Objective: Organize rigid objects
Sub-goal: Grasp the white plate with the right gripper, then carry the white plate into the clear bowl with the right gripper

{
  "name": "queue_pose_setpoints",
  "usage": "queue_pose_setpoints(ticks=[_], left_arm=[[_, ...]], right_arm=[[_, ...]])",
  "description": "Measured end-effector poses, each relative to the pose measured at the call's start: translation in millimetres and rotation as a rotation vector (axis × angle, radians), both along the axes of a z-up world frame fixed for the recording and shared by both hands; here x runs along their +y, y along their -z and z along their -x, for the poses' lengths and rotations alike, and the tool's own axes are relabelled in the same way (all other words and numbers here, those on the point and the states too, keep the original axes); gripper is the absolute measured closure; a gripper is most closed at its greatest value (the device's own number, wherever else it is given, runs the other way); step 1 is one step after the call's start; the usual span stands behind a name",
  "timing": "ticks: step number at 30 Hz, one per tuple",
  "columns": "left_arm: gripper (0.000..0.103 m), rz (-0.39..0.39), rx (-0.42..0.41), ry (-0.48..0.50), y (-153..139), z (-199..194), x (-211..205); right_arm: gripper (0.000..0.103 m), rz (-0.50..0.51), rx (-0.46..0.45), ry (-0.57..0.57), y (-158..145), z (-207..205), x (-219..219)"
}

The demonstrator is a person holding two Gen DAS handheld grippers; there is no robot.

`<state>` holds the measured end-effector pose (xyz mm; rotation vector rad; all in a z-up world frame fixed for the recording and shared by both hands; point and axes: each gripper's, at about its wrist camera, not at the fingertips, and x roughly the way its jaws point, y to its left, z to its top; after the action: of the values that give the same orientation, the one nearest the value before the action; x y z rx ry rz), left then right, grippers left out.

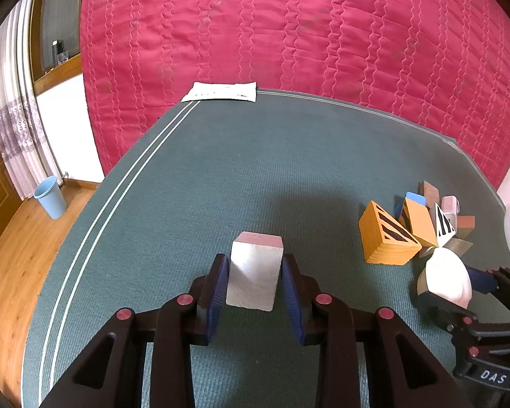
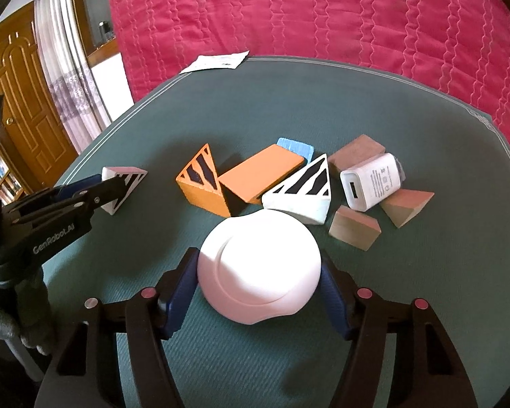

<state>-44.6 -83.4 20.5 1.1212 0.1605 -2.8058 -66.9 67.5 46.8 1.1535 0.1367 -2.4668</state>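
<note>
Green ribbed cloth [image 1: 255, 170] covers the work surface, two pale stripes running along its left border, with a quilted crimson bedspread [image 1: 289, 27] rising behind it. On my left gripper [image 1: 255, 284] the blue pads are clamped on a white wedge block [image 1: 253, 272] with a pinkish top face; from the right wrist view the same block shows black stripes on its triangular side, and it sits on the cloth well apart from the others. Over on my right gripper [image 2: 259, 282] the blue pads sit against both flanks of a round white puck [image 2: 260, 268], smooth and glossy with a curved seam across its lid; no gap shows on either side, so I read it as gripped.

Just beyond the puck sits the cluster: an orange striped wedge [image 2: 204, 183], a flat orange slab [image 2: 260, 175], a white striped wedge [image 2: 304, 193] almost touching the puck's far edge, a blue block [image 2: 295, 147] peeking out behind, a white USB charger [image 2: 370, 183], and three brownish-pink blocks around it.

Room to move: the cloth between my left block and the cluster is bare, as is the wide stretch up to a white paper sheet [image 1: 222, 91] at the far edge. Left of the stripes the surface drops to wooden floor, where a blue bin [image 1: 50, 197] stands.
</note>
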Motion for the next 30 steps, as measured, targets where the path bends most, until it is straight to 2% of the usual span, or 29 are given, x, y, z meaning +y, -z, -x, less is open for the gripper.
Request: queue_pose_setpoints(ticks=[10, 17, 21, 22, 30], left_arm=[[0.069, -0.009, -0.053, -0.002, 6, 6, -1], [0.065, 0.025, -0.071, 0.008, 6, 10, 5], [0.066, 0.019, -0.072, 0.011, 5, 13, 4], [0.072, 0.019, -0.070, 0.014, 5, 13, 4], [0.072, 0.025, -0.044, 0.012, 3, 7, 8]], right_arm=[[0.036, 0.023, -0.009, 0.000, 0, -26, 13], [0.036, 0.035, -0.013, 0.002, 1, -42, 20], [0.036, 0.040, -0.010, 0.002, 2, -49, 23], [0.036, 0.041, -0.009, 0.003, 2, -51, 23], [0.036, 0.064, -0.013, 0.018, 2, -57, 32]])
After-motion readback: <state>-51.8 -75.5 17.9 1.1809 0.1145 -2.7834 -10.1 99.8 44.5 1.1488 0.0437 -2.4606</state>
